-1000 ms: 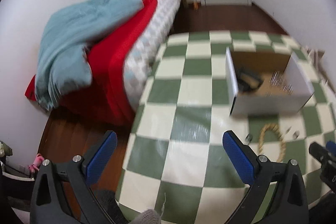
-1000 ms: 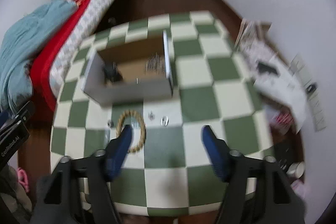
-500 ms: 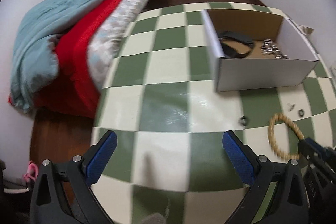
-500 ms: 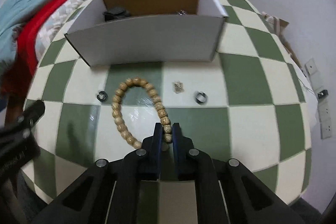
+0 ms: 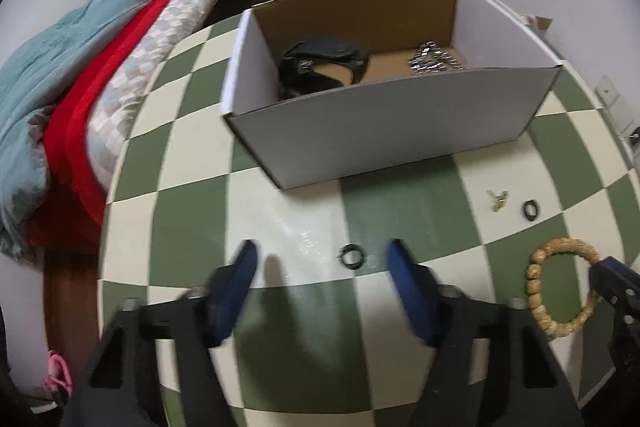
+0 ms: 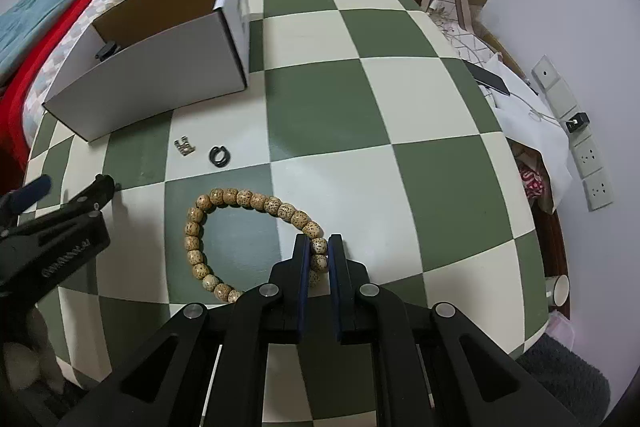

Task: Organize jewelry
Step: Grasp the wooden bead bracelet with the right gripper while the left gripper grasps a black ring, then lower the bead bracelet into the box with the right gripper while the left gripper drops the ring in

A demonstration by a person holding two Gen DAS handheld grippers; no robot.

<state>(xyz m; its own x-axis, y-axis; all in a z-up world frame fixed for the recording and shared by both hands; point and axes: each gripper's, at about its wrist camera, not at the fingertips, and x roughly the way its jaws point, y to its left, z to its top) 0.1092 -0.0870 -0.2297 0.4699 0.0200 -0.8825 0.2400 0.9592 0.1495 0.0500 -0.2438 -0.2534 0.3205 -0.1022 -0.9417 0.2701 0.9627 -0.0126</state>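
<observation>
Now the white box (image 5: 384, 131) fills the upper middle of the left view, the right gripper (image 6: 319, 247) has pinched shut on the bead bracelet (image 6: 224, 227) at lower centre, ready to lift, and the left gripper (image 5: 320, 263) has narrowed, still open, around a black ring (image 5: 352, 255)

Both tongs are matte black plastic w/ angular, triangulated arms & cut-out gaps. Left tongs (image 5: 322, 263): blue pads on the inner faces of the fingers (image 5: 236, 281), silver round screw heads at the pivots, slightly motion-blurred. Right tongs (image 6: 319, 255): thin blue pad strips on the fingertips (image 6: 301, 259), four silver screws across the black body, a thin white line btwn the lower arms.
</observation>
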